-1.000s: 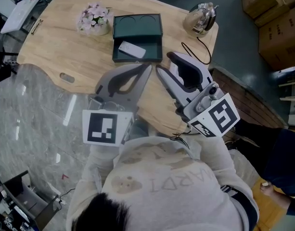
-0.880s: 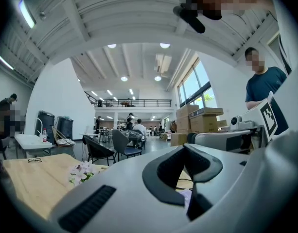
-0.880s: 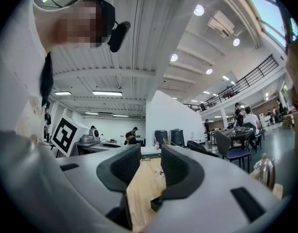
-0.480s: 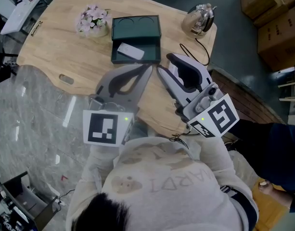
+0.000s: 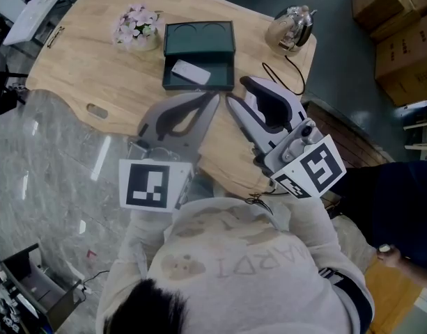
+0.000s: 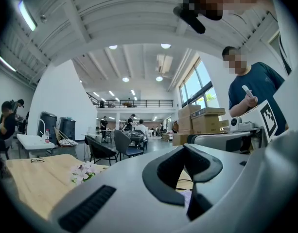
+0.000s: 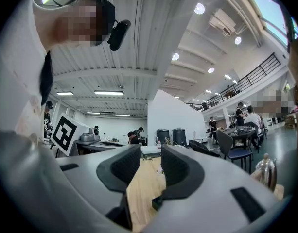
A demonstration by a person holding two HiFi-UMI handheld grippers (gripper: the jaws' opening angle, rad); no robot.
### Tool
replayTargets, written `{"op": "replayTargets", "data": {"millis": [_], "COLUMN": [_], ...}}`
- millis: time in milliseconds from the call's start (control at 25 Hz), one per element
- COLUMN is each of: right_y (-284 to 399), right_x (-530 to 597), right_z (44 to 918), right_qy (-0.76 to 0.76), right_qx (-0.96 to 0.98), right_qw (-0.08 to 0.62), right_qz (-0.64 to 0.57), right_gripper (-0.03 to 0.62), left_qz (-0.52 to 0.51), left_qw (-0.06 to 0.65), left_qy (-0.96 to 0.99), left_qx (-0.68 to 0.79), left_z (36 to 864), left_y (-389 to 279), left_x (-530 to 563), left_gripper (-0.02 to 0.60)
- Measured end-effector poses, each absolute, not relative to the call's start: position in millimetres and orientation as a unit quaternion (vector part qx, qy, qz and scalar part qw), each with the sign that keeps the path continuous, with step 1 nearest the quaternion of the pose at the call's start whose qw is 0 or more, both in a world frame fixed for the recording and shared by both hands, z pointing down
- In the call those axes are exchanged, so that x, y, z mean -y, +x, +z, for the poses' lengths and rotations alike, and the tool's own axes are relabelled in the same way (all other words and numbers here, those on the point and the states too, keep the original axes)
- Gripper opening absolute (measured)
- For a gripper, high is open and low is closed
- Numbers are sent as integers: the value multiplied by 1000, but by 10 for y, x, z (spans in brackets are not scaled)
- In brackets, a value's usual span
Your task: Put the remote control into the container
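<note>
The white remote control [image 5: 190,72] lies inside the lower compartment of the dark green container [image 5: 199,42] on the wooden table [image 5: 88,68]. Both grippers are held close to the person's chest, pointing at the table, well short of the container. The grey left gripper [image 5: 214,99] has its jaw tips together with nothing in them. The white right gripper [image 5: 231,103] is shut too; in the right gripper view its black pads [image 7: 122,166] stand a narrow slit apart, with only table wood showing between them.
A flower pot [image 5: 136,28] stands left of the container, and a metal kettle [image 5: 291,25] with a black cable [image 5: 283,72] at the table's right end. Cardboard boxes [image 5: 401,19] sit on the floor beyond. Another person [image 5: 401,207] stands at the right.
Both grippers stay where they were and the remote has not moved. The person at the right edge has shifted further into view.
</note>
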State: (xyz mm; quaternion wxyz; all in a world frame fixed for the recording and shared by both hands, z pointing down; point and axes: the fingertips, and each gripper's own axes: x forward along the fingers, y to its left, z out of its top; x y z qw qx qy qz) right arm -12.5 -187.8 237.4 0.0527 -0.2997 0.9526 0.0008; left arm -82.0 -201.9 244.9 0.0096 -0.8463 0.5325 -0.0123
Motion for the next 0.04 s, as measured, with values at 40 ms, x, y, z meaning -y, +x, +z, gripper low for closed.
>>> {"op": "replayTargets", "data": {"millis": [40], "right_y": [-127], "right_x": [1877], "right_z": [2372], "right_qy": [-299], "right_qx": [-953], "right_qw": [53], "right_qz": [1], "right_gripper": [135], "left_qz": [-13], "left_qw": [12], "left_qy": [-846], "left_qx": [-532], "left_z": [2446], "left_y": [-822], "left_x": [2017], "left_gripper": [0]}}
